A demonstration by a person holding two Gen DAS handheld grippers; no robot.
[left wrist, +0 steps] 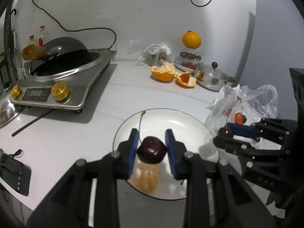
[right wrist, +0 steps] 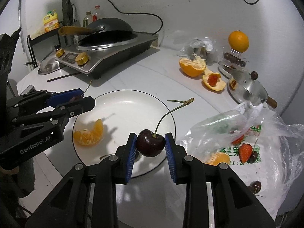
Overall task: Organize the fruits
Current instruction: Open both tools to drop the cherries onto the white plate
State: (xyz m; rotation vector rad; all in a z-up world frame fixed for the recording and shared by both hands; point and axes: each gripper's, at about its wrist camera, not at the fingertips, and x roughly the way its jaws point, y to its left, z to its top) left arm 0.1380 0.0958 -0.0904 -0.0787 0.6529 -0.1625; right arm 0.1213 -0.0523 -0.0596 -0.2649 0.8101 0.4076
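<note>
A dark red cherry [left wrist: 151,152] sits between the blue pads of my left gripper [left wrist: 151,138], which is shut on it just above the white plate [left wrist: 180,125]. Its stem rises to the upper left. My right gripper [right wrist: 150,138] is shut on a second cherry [right wrist: 150,145] with a long green stem, over the plate's [right wrist: 129,110] near right rim. Peeled orange segments [right wrist: 89,134] lie on the plate's left side. Each wrist view shows the other gripper from the side: the right gripper [left wrist: 224,133] at the plate's right edge, the left gripper [right wrist: 85,96] at its left edge.
A clear plastic bag [right wrist: 247,133] right of the plate holds a strawberry [right wrist: 245,152], cherries and an orange piece. One loose cherry [right wrist: 255,186] lies beside it. Orange peels [right wrist: 191,67], a lidded steel pot [right wrist: 248,89] and a whole orange [right wrist: 238,40] stand behind. A cooker with wok [right wrist: 106,43] is far left.
</note>
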